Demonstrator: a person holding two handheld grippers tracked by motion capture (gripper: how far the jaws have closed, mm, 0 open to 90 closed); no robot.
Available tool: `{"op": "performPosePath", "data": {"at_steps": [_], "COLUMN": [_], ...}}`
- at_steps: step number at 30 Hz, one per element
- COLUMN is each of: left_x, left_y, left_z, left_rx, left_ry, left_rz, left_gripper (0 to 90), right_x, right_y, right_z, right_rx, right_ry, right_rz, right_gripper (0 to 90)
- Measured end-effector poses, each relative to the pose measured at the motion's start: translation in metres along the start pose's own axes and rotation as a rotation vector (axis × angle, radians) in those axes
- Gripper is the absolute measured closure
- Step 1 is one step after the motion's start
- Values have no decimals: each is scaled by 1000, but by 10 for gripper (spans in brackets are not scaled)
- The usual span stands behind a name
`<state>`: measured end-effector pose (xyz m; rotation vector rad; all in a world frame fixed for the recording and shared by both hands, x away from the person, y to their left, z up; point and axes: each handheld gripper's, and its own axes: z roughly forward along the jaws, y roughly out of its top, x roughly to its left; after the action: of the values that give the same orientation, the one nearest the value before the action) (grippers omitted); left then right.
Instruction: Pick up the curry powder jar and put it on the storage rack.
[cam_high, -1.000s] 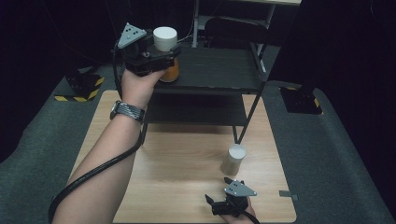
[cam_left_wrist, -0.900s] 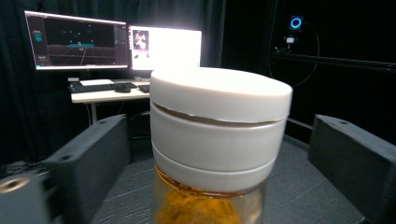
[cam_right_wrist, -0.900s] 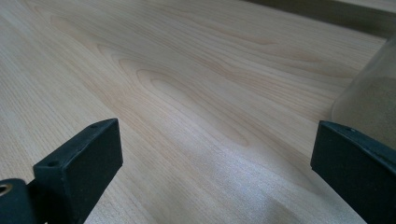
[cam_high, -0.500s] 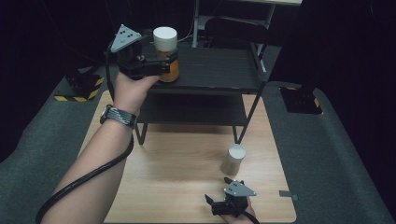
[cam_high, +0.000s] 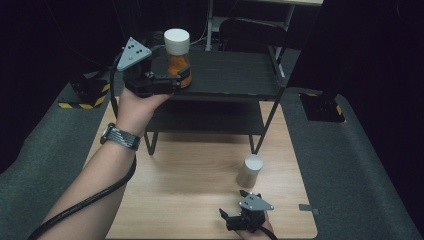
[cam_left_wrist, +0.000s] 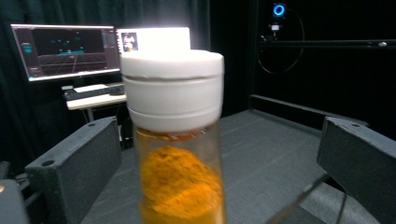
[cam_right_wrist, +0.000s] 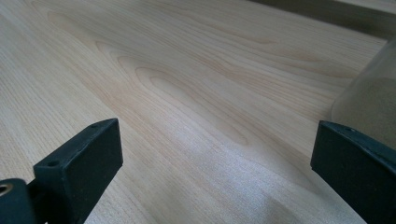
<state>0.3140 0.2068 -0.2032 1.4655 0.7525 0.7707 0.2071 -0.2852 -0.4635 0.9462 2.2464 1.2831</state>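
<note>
Release step in hand, by the look of it: left hand-held gripper (cam_high: 176, 79) at the left end of the black shelf rack (cam_high: 235, 75), jaws just opened wide and standing clear on both sides of the orange-powder jar (cam_high: 177, 55). In the left gripper view, jar (cam_left_wrist: 175, 140) upright and dead centre between the two black jaws, a gap showing on either flank, no pad pressing on the glass. White screw lid above, orange powder below, base apparently set on the top shelf. Next move, as a judgement: straight pull-back along the jaw line, away from the jar, with no sideways drift, since either jaw could clip the glass and tip it off the shelf edge.

Further right and lower, on the wooden surface (cam_high: 200, 200): right hand-held gripper (cam_high: 235, 219), jaws spread open with nothing between them. Second jar (cam_high: 250, 170), white-lidded with pale contents, just ahead of that gripper and slightly to its right; in the right gripper view its glass wall (cam_right_wrist: 369, 107) just beyond the right-hand jaw, outside the gap. Likely the following pick: a small swing to the right to centre the jar between the jaws, then forward and a close on the body below the lid.
</note>
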Motion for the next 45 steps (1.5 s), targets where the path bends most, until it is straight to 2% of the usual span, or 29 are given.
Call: {"op": "performPosePath", "data": {"at_steps": [3,6,9,13,17,23,27,29,37,45], "left_x": [-1,-3,-1,0,-2,-4,-4,-4,-3,-3], "left_y": [-3,-6,-11,-17,-29,-45,-62,-64,-95,-122], "left_z": [-3,-6,-10,-16,-24,-33,-42,-43,-52,-61], "left_rx": [0,17,19,22,30,37,41,46,76,101], "left_ry": [-10,-1,-10,-17,-27,-42,-60,-63,-83,-110], "left_rz": [3,15,-1,5,18,10,13,11,10,-13], "left_gripper": [3,3,3,3,3,3,3,3,3,3], "right_x": [0,0,0,0,0,0,0,0,1,2], "right_y": [0,0,0,0,0,0,1,1,1,2], "right_z": [0,0,0,0,0,0,0,1,1,1], "right_rx": [1,2,0,1,1,2,3,3,6,8], "right_ry": [0,1,2,2,2,1,0,1,-1,-3], "right_rz": [4,4,4,3,-3,-5,-8,-7,-9,-13], "right_gripper": [15,15,15,15,15,15,15,15,15,15]}}
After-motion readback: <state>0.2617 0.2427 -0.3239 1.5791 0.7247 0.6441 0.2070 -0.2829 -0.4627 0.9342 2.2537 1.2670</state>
